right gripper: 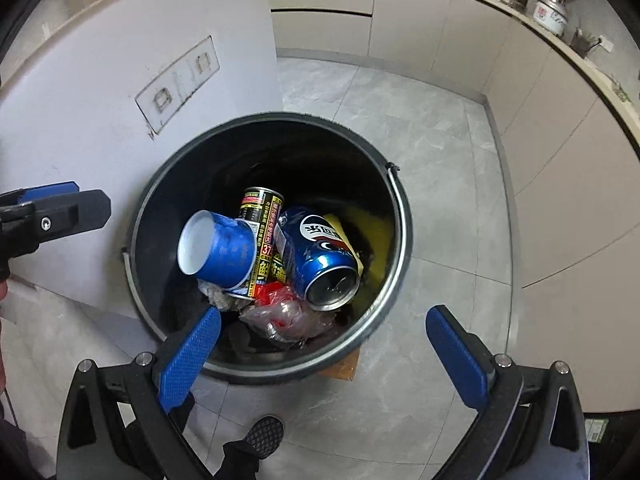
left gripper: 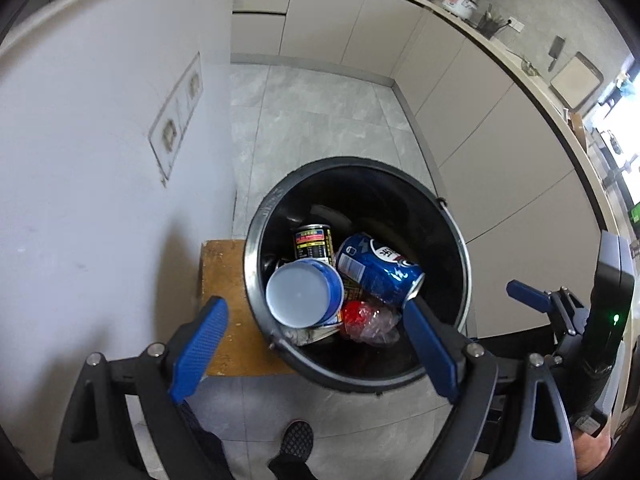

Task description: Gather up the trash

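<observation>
Grey matte floor tiles [right gripper: 420, 152], smooth beige cabinet fronts [left gripper: 480, 128]. Round black bucket [right gripper: 404, 216] w/ metal rim sits on a flat wooden board [left gripper: 224, 276]. Inside, all lying on their sides: glossy blue soda can [right gripper: 316, 256], blue paper cup [right gripper: 220, 248] w/ white inside, black-yellow tin can [right gripper: 264, 216], crinkled clear-red plastic wrap [right gripper: 284, 308]. Left claw [left gripper: 316, 332] spread wide, nothing betw. pads, hovering over bucket's near rim. Right claw [right gripper: 324, 340] also spread wide, empty, above near rim; trash just beyond both.
</observation>
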{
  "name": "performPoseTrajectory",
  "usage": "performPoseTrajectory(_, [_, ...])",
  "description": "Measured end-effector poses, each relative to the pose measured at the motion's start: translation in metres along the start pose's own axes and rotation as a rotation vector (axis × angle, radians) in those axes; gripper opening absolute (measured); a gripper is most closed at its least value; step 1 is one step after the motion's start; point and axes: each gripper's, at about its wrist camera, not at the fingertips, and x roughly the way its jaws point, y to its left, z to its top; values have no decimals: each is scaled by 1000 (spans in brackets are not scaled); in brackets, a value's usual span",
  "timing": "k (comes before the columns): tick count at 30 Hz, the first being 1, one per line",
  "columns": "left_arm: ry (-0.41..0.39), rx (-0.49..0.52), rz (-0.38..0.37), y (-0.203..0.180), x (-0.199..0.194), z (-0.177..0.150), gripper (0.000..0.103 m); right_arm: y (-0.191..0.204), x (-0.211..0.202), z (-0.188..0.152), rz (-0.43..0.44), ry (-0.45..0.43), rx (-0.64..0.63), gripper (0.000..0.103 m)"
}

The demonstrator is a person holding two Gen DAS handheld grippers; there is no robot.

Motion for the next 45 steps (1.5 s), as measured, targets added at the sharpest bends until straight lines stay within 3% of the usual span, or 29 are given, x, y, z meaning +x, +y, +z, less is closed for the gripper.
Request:
performPoseTrajectory(12, [-102,90,52,-4,-75,-21,90,19,-67,-32,-38,-5,103,103])
performPoseTrajectory(16, [-117,117,-5,1,-100,-38,89,40,-94,-45,-52,-18,124,103])
performPoseTrajectory(18, [-141,138,47,-1,-116,-51,90,51,-110,-51,-64,-28,136,103])
performPoseTrajectory(21, [-163,134,22,7,-138,-69,90,65,-137,-64,-77,-45,155,103])
performPoseTrajectory(28, [-205,135,78,29,-184,-103,91,92,-203,-97,-91,-97,191,103])
performPoseTrajectory(35, [-274,142,82,33,-227,-131,91,129,-257,-124,-92,-161,193,103])
performPoseTrajectory(45, [-388,137,75,38,-270,-141,91,151,-313,-125,-96,-273,194,103])
